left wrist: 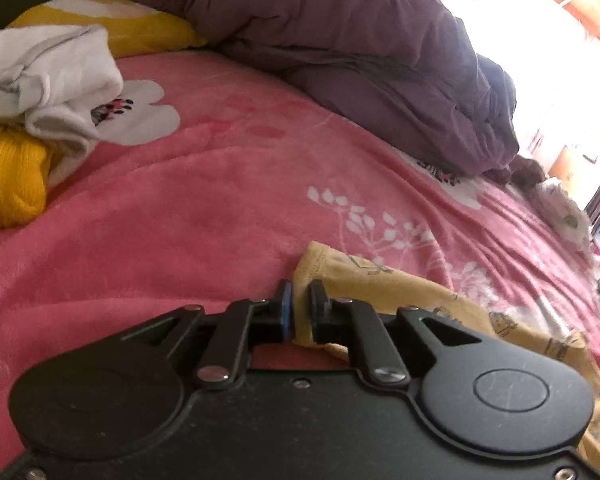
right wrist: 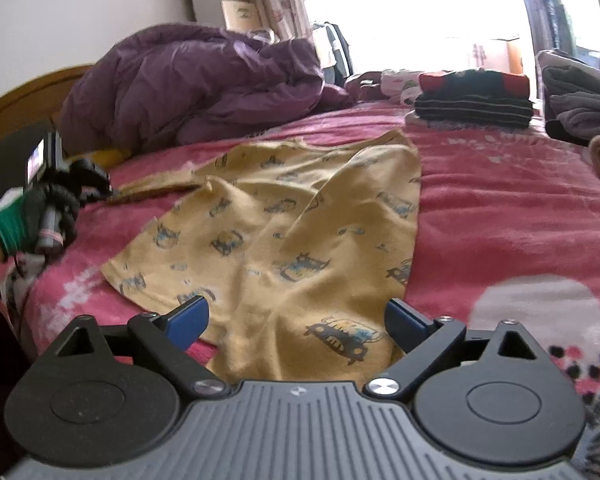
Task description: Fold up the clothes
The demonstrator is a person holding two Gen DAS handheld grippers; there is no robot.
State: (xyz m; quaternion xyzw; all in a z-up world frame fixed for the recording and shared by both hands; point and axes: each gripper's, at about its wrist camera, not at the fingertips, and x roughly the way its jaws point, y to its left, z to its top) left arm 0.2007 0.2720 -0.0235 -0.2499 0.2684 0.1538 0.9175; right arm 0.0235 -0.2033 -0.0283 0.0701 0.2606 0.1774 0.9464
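A yellow garment printed with small blue cars (right wrist: 284, 224) lies spread and creased on the pink floral blanket (right wrist: 500, 208). My left gripper (left wrist: 302, 296) is shut on one edge of the yellow garment (left wrist: 340, 268), the cloth pinched between its two pads. That same gripper (right wrist: 96, 188) shows at the left of the right wrist view, held by a gloved hand (right wrist: 40, 208), pulling a corner of the cloth taut. My right gripper (right wrist: 296, 320) stands open just above the garment's near edge, nothing between its blue fingers (right wrist: 190, 318).
A purple quilt (right wrist: 188, 84) is heaped at the head of the bed. Folded dark clothes (right wrist: 474, 98) and grey ones (right wrist: 580, 100) are stacked at the far right. A white garment (left wrist: 48, 76) and a yellow knit (left wrist: 8, 180) lie at the left.
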